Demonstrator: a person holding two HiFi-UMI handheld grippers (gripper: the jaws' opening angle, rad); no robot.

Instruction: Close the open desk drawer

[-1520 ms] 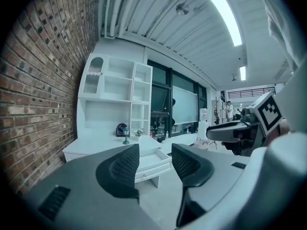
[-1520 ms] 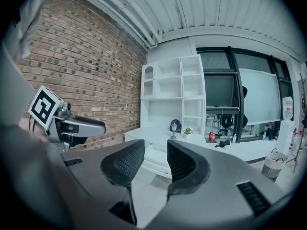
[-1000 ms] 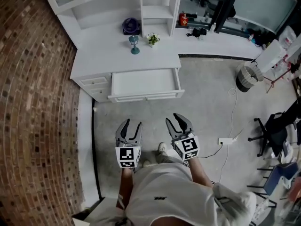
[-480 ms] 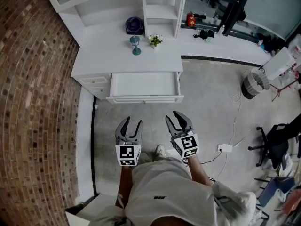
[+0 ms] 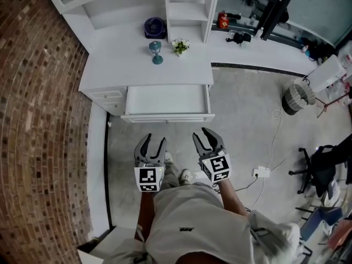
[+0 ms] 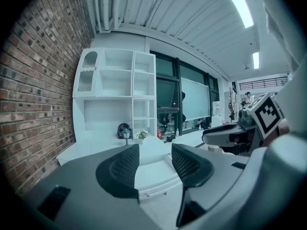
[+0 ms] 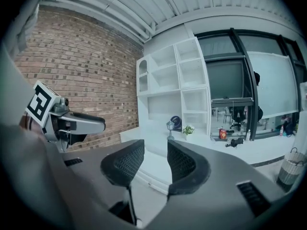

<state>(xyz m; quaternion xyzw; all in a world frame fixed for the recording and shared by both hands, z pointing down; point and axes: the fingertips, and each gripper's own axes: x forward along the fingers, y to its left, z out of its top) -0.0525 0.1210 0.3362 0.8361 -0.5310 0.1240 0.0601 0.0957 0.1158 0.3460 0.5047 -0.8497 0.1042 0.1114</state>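
The white desk (image 5: 121,65) stands against the brick wall, and its wide drawer (image 5: 168,101) is pulled out toward me, empty inside. My left gripper (image 5: 151,144) hangs open a short way in front of the drawer's front panel (image 5: 168,117), touching nothing. My right gripper (image 5: 208,139) is open too, level with the drawer's right end and apart from it. In the left gripper view the drawer (image 6: 154,172) shows between the jaws of the left gripper (image 6: 155,163). The right gripper (image 7: 156,164) also faces the desk (image 7: 144,143).
On the desktop stand a small teal lantern (image 5: 155,52), a potted plant (image 5: 179,46) and a dark round object (image 5: 155,26). White shelves (image 5: 184,10) rise behind. A wastebasket (image 5: 294,97), a power strip (image 5: 260,173) with cable, and office chairs (image 5: 324,158) sit at the right.
The desk and drawer have come slightly closer in the head view as I step forward. Both grippers keep the same open pose in front of me.
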